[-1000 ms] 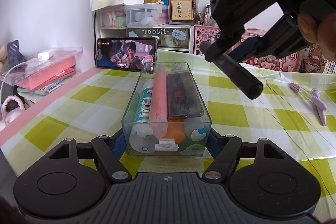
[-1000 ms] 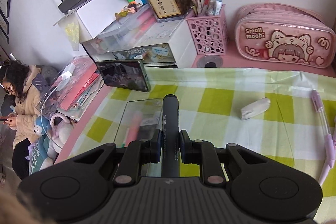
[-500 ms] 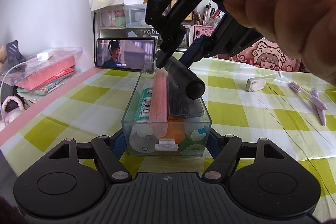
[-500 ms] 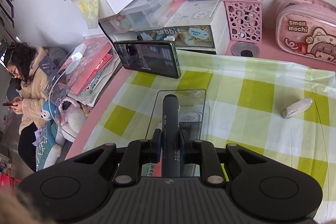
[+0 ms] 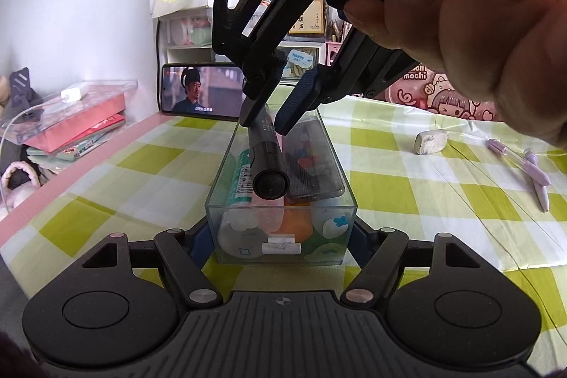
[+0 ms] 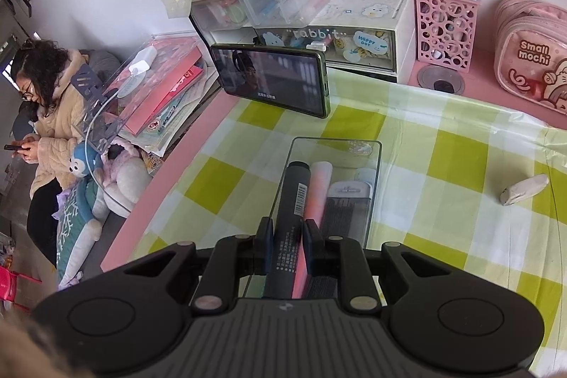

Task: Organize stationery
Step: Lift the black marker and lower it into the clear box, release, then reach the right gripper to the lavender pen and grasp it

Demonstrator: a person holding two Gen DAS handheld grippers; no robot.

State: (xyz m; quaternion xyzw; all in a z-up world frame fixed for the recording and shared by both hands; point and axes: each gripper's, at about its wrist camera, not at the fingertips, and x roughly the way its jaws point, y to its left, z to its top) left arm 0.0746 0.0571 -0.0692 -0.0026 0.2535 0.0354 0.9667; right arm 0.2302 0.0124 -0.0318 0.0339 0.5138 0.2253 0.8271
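Observation:
My left gripper [image 5: 280, 232] sits low on the checked cloth, shut on the near end of a clear plastic box [image 5: 283, 207], one finger on each side wall. Inside lie a green-and-white glue stick [image 5: 241, 176], a pink tube [image 6: 320, 186] and a dark flat case [image 6: 347, 211]. My right gripper [image 6: 287, 232] is shut on a black marker [image 6: 292, 197], held by a hand. In the left wrist view this right gripper [image 5: 269, 121] hangs over the box, and the black marker [image 5: 269, 165] slants lengthwise above the contents, its capped end toward me.
A white eraser [image 6: 524, 188] and purple pens [image 5: 524, 162] lie on the cloth to the right. A phone [image 6: 273, 80] stands behind the box, before a drawer unit. A pink pen holder [image 6: 444, 27] and pencil case [image 6: 531, 59] sit at the back. A person [image 6: 46, 116] sits left.
The right gripper has carried the black marker leftward and a little down, from beside the box to directly over it. The left gripper and the box have stayed still.

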